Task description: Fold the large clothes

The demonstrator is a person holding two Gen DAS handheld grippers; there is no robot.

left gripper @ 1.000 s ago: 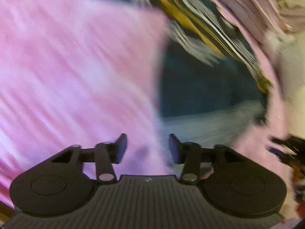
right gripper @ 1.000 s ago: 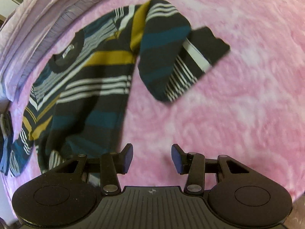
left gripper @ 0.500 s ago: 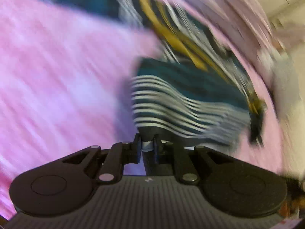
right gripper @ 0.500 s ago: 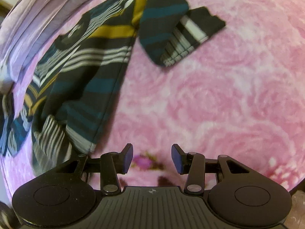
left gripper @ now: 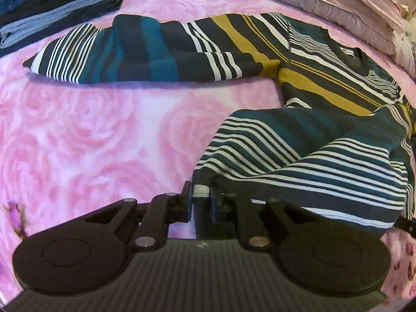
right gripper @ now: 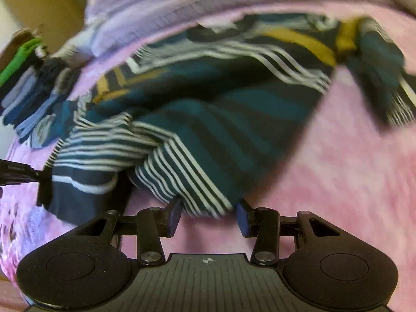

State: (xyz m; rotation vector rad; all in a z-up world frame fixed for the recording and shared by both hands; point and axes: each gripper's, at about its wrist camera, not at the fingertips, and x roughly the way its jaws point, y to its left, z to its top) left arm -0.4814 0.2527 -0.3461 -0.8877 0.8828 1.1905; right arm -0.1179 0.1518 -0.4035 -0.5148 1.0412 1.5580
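Left wrist view: my left gripper [left gripper: 201, 195] is clamped on the hem corner of the striped sweater [left gripper: 299, 140]

I see the sweater spread on the pink rose-patterned blanket [left gripper: 104, 135], one sleeve [left gripper: 145, 54] stretched out toward the stack of folded clothes [left gripper: 52, 7] at the far left, with pale lilac bedding [left gripper: 338, 2] along the far edge. From the right wrist view, blurred, my right gripper [right gripper: 208, 214] has its fingers [right gripper: 174, 214] apart and closing, the other striped hem corner lying between them, pads not yet pressing on it. My left gripper shows at that view's left edge, gripping the dark hem band
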